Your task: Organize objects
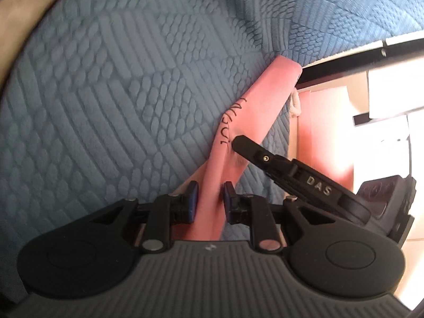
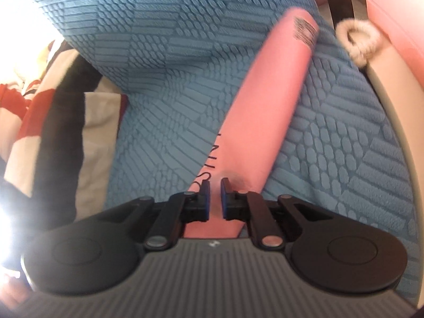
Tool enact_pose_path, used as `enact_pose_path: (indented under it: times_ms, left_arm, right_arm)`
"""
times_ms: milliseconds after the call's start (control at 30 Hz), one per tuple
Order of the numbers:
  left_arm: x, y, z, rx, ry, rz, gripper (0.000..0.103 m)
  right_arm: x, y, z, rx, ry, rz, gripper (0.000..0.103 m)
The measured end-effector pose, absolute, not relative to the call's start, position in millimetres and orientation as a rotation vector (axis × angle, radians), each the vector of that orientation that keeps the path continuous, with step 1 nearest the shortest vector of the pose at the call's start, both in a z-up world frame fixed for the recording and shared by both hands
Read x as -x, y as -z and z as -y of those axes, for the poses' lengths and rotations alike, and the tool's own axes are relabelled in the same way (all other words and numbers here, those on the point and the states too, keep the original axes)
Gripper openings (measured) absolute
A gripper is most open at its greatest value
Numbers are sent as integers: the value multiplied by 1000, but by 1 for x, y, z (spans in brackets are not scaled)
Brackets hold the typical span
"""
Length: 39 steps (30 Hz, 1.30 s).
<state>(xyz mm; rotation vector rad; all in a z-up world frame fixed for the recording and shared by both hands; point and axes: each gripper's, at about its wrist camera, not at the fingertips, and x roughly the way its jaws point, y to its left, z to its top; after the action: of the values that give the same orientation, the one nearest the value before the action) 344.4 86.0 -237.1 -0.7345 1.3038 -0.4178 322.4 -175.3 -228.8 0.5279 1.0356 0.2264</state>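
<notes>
Pink flat pouch (image 1: 225, 143) with black lettering lies on a blue textured bedspread (image 1: 106, 106), and both tools are on it.

Left wrist view: left hand-held gripper (image 1: 209, 201) sits low over the near end of the pouch. Its blue pads (image 1: 193, 201) flank a raised fold of the pink material with a moderate gap between them; the right pad seems to touch the fold, the left pad shows a sliver of space, so a firm grip cannot be confirmed. Just beyond, a black finger of the right hand-held gripper (image 1: 246, 148) comes in from the right, tip pressing on the pouch beside the lettering. Further out the pouch runs diagonally up to the bedspread edge, where a dark frame rail (image 1: 357, 55) crosses. A small white fluffy item (image 1: 294, 103) sits by that edge.

Right wrist view: right hand-held gripper (image 2: 215, 198) is nearly closed, pads (image 2: 205, 198) pinching a narrow ridge of the pouch (image 2: 265, 106) close to its near end. Pouch stretches away up and to the right, barcode print at the far end. White fluffy hair tie (image 2: 357, 39) lies near the far right edge of the bedspread (image 2: 159, 53). Red, white and black fabric (image 2: 53, 100) is bunched at left, beside the bedspread.
</notes>
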Motion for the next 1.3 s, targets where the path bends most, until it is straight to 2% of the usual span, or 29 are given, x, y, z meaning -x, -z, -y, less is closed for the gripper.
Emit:
enact_pose_path:
  times_ms: [133,333,567,633,800,867,1000,1167,1200,1233,1300]
  left_arm:
    - [-336,211,-92,604,386,-1227,24]
    - [-323,173,-90,624,450,-1110,24]
    - [-334,207,-52,593,372,-1159,22]
    - [-332,213,-48,574,333,-1158,16]
    - [-328,219,-50,566,292,-1113,13]
    - [-327,222,-48,550,281,-1116,11]
    - [-330,223,-46,530,287,-1112,10]
    - [-333,223,-42,504,298,-1120,10]
    - [-334,223,-42,497,302,-1124,10]
    - [-335,223,-42,493,306,-1126,10]
    - [-336,223,-40,480,310,-1124,10]
  right_arm:
    - [-321,233,182,-562,-238,-1032,0]
    - [-321,235,186,-596,-243,-1033,0]
    - [-324,244,199,-718,-254,-1052,0]
    - [-324,247,203,-757,-260,-1055,0]
    - [-324,248,206,-781,-287,-1044,1]
    - [-321,243,208,-770,-292,-1022,8]
    - [-316,223,220,-668,-258,-908,10]
    - [-323,221,235,-631,-171,-871,13]
    - [-327,223,235,-627,-169,-880,20]
    - [-330,226,235,-625,-173,-893,33]
    - [-334,232,236,-628,-179,-900,43]
